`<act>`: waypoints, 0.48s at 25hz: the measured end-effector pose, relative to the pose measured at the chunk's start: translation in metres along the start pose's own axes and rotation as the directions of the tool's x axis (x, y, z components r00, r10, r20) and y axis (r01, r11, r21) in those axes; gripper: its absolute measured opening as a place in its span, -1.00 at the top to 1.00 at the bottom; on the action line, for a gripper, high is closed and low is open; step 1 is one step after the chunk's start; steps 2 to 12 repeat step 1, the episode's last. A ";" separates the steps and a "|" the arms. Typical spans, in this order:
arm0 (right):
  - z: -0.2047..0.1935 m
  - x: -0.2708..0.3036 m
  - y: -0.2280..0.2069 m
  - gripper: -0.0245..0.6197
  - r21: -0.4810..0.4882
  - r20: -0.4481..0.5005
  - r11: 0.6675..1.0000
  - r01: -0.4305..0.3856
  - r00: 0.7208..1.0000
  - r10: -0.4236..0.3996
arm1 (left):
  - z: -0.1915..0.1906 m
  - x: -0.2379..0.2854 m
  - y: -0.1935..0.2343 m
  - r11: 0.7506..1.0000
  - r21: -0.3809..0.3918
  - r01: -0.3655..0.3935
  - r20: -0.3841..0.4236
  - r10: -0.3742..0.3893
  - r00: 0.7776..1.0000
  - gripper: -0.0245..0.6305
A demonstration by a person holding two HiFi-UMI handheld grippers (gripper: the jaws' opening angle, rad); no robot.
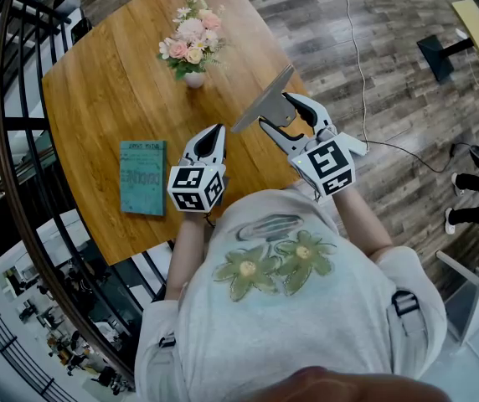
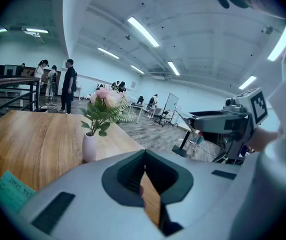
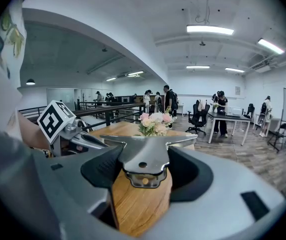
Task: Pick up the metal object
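Note:
The metal object (image 1: 261, 101) is a flat grey plate with a holed tab, held up in the air above the round wooden table's (image 1: 105, 99) right edge. My right gripper (image 1: 275, 111) is shut on its tab end. The right gripper view shows the plate (image 3: 145, 154) clamped flat between the two dark pads, its wide end pointing away. My left gripper (image 1: 214, 131) hovers over the table just left of it, shut with nothing inside; only a thin slit shows between its jaws (image 2: 144, 159). From the left gripper view the plate (image 2: 210, 117) appears at the right.
A white vase of pink flowers (image 1: 192, 47) stands at the table's far middle. A teal book (image 1: 143, 177) lies near the left front edge. A dark railing (image 1: 9, 149) curves along the left. Wooden floor with a thin cable (image 1: 358, 65) lies to the right.

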State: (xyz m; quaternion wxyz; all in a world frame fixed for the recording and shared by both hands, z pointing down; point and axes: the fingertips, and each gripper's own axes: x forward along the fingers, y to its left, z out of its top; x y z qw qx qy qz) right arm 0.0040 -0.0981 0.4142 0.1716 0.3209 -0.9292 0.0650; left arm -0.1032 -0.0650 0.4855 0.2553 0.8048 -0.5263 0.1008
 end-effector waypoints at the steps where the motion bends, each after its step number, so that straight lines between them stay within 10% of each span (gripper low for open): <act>1: 0.000 -0.001 0.000 0.04 0.000 -0.001 1.000 0.002 1.000 -0.002 | 0.000 0.000 0.000 1.000 0.000 0.000 0.000 0.000 1.000 0.88; 12: 0.000 -0.001 0.000 0.04 0.000 -0.001 1.000 0.002 1.000 -0.002 | 0.000 0.000 0.000 1.000 0.000 0.000 0.000 0.000 1.000 0.88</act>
